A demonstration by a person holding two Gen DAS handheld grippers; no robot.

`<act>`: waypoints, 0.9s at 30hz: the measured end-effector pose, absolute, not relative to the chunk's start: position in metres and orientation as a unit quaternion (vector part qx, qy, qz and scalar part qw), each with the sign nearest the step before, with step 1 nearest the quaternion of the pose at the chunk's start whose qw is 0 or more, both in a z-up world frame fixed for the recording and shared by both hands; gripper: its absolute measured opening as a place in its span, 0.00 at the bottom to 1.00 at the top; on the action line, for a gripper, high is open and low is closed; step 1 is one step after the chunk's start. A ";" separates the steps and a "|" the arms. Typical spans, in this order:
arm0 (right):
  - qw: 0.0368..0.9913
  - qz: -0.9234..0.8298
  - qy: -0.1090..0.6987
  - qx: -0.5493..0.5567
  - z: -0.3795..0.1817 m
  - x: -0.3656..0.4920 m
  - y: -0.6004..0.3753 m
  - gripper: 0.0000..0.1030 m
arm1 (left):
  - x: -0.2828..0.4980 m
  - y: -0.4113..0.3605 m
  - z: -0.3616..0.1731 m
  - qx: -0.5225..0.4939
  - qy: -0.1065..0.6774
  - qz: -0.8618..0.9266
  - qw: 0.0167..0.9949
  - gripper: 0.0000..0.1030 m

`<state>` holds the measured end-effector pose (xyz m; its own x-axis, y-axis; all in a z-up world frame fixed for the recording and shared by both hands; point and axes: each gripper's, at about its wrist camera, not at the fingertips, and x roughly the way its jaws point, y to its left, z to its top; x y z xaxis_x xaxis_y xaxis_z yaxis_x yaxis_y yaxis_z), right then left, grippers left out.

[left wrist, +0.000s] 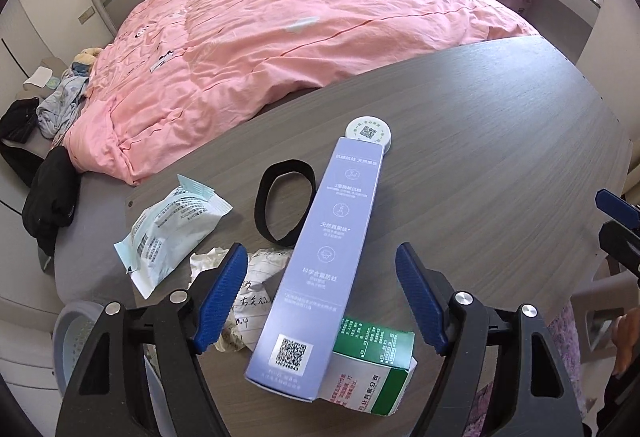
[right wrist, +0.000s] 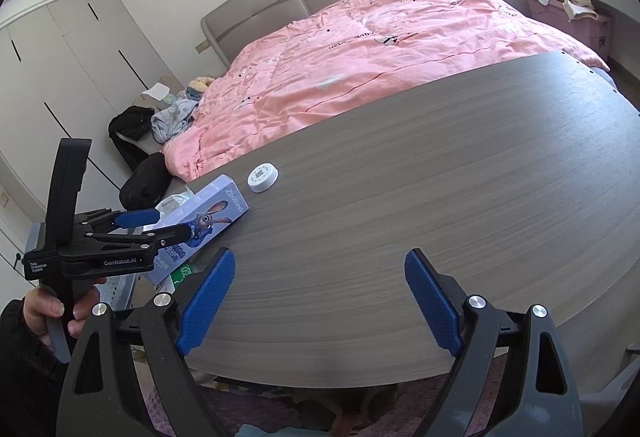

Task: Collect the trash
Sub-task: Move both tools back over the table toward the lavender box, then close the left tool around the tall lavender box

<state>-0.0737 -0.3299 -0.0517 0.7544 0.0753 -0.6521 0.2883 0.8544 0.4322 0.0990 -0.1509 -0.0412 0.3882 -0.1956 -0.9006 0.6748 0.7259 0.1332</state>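
On the grey table (left wrist: 480, 141), at its near left corner, the trash lies heaped: a long lavender box (left wrist: 316, 261) propped over a green-and-white carton (left wrist: 372, 369), crumpled paper (left wrist: 240, 301) at nine o'clock of it, a torn pale wrapper (left wrist: 168, 229) at ten o'clock, a black band (left wrist: 280, 205) beside it, a white cap (left wrist: 370, 131) at twelve.

My left gripper (left wrist: 322, 297) stands wide open, nothing pressed; the lavender box runs up between its fingers, nearer the left one.

My right gripper (right wrist: 320, 301) is open too, over bare table, trash well off at ten o'clock.

Judgement: to grasp well, I should centre the box, descend squarely and close across its narrow width, lest it slide off the carton.
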 end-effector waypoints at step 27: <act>0.902 -0.047 0.352 0.243 -0.047 -0.069 -0.317 0.83 | 0.076 -0.144 -0.024 0.189 0.473 -0.300 0.807 0.30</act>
<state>-0.0691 -0.3173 -0.0471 0.7472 0.0867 -0.6590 0.2565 0.8771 0.4062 0.0764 -0.1436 -0.0240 0.3722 -0.3059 -0.8763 0.6631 0.7483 0.0205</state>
